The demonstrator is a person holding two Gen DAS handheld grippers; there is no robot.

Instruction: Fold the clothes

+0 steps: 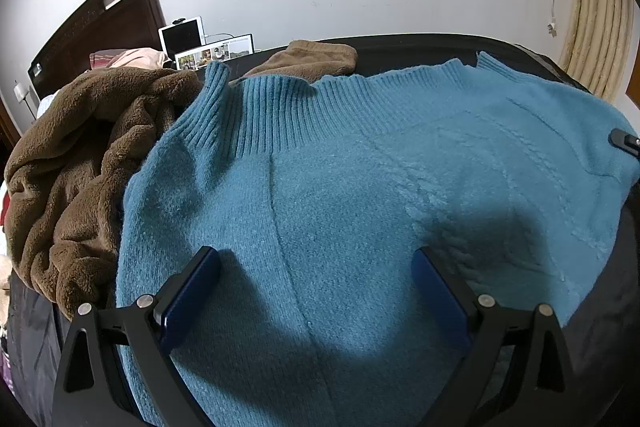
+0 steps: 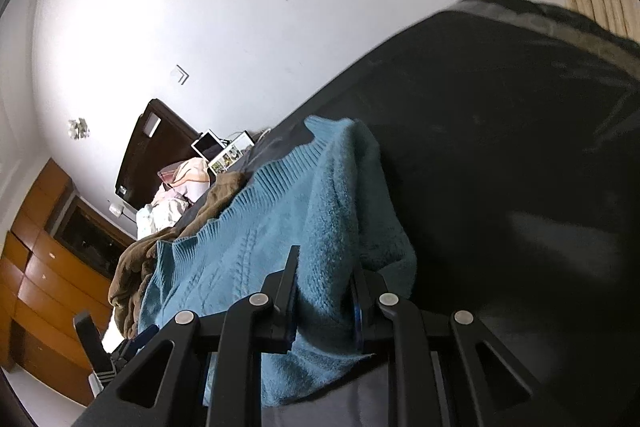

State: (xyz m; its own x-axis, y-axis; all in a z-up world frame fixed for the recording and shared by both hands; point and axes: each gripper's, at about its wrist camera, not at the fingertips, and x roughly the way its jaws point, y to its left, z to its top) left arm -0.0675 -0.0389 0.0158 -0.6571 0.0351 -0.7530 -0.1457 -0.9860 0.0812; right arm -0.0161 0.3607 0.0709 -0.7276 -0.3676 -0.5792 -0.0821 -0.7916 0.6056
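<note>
Meanwhile the right gripper (image 2: 324, 295) is pinching the teal sweater's (image 1: 320, 187) right edge on the dark bed (image 1: 600, 327), while the left gripper (image 1: 316, 279) is hovering spread wide, holding nothing, over its near-left body, ribbed hem lying far.

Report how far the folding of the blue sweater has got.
Done: the blue sweater is spread on the dark bed cover. In hand: the right gripper grips one of its edges; the left gripper hovers open above it. Left: the sweater's folds and the brown fleece garment heaped beside it.
</note>
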